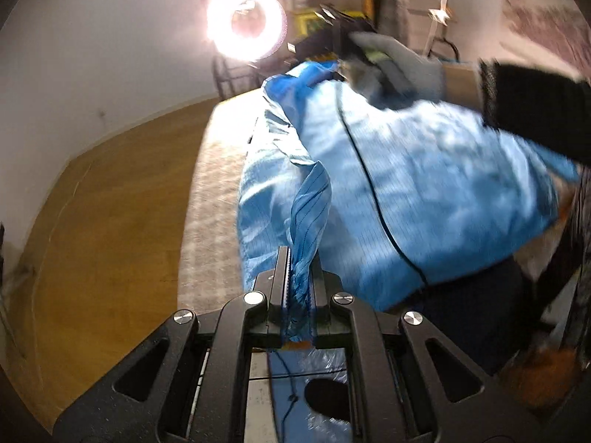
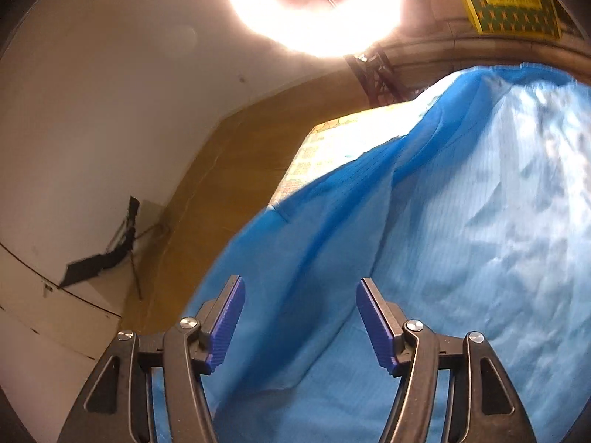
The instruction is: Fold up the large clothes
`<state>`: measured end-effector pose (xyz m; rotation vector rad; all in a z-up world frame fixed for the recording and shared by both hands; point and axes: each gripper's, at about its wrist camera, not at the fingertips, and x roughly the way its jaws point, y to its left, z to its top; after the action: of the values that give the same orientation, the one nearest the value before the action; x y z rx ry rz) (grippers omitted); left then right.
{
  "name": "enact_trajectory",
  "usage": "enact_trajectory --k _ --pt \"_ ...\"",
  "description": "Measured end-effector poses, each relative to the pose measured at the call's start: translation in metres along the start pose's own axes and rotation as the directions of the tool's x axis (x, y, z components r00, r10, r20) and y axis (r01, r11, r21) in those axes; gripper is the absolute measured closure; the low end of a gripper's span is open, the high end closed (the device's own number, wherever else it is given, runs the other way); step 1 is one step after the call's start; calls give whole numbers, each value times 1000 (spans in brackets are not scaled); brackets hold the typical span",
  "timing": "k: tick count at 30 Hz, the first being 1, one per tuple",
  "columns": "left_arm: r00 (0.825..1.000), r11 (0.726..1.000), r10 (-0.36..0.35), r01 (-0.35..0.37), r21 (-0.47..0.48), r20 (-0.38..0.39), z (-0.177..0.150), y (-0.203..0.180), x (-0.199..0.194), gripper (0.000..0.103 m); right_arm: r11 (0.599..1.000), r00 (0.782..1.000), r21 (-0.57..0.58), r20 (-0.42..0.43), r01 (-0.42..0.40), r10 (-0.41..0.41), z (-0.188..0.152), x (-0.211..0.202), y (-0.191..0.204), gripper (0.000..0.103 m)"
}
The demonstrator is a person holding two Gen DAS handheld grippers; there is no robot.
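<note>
A large light-blue garment [image 1: 424, 192] lies bunched on a bed-like surface [image 1: 218, 192]. My left gripper [image 1: 300, 258] is shut on a twisted edge of the garment, which rises from between its fingers. In the left wrist view, my right gripper [image 1: 325, 29] shows blurred at the garment's far top edge, held by a gloved hand [image 1: 402, 66]. In the right wrist view, the right gripper [image 2: 300, 288] is open, its blue-padded fingers [image 2: 231, 317] apart just above the garment [image 2: 461, 240], holding nothing.
A bright ring light [image 1: 245, 22] stands beyond the bed and glares in the right wrist view [image 2: 314, 3]. A wooden floor [image 1: 99, 221] and white wall [image 1: 92, 48] lie to the left. A thin black cable [image 1: 373, 192] crosses the garment. The patterned bed cover [image 2: 332, 147] shows.
</note>
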<state>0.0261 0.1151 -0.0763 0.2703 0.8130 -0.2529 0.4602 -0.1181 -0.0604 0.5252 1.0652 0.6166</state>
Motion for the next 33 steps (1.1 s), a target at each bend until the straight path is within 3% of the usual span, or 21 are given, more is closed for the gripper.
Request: enact_trajectory --k 6,8,11,12,14,17,18,20,22,24,25,26,27,28,32,33 --pt "995 993 -62 70 91 -82 -9 -25 8 97 995 998 85 -11 -60 61 1 17 -7 37" --pt "990 985 -77 93 143 -117 -18 -39 15 97 995 999 92 -15 -45 47 4 22 -10 37" --pt "983 980 -106 129 149 -151 -26 -53 28 97 995 999 94 -33 15 -12 3 27 -19 38" --pt "981 980 -114 137 143 -158 -29 -55 32 97 994 997 88 -53 57 -53 2 29 -22 43" --pt "978 981 -117 141 136 -171 -33 -59 37 97 991 989 63 -99 118 -112 -1 38 -26 83" --pt "978 978 -111 139 155 -179 -36 -64 39 97 979 973 -38 -110 202 -205 2 32 -27 100" --pt "977 978 -114 143 154 -181 -36 -65 39 97 973 969 -66 -98 221 -226 0 27 -27 101" --pt "975 976 -123 153 153 -186 -36 -67 40 97 953 953 -111 -84 281 -291 2 16 -34 101" --pt "973 975 -117 151 166 -198 -36 -71 44 94 927 924 -109 -100 360 -370 1 11 -48 101" --pt "971 972 -113 152 178 -212 -39 -74 45 86 908 906 -134 -100 398 -411 0 3 -54 98" --pt "970 971 -114 155 183 -216 -40 -75 43 83 901 901 -146 -98 408 -424 -2 -1 -54 88" --pt "969 970 -113 155 187 -218 -42 -76 42 81 895 896 -158 -94 417 -434 -2 -6 -52 63" --pt "970 970 -111 153 190 -218 -44 -76 38 74 886 892 -174 -71 429 -446 -2 -15 -49 55" --pt "971 971 -110 150 184 -211 -46 -74 31 69 882 892 -185 -54 433 -449 -2 -22 -45 53" --pt "973 980 -144 165 109 -179 -52 -61 6 62 873 907 -273 -4 403 -420 -4 -57 -18 53" --pt "980 984 -131 147 97 -152 -53 -56 -2 54 874 915 -292 8 389 -404 -8 -65 -10 53"
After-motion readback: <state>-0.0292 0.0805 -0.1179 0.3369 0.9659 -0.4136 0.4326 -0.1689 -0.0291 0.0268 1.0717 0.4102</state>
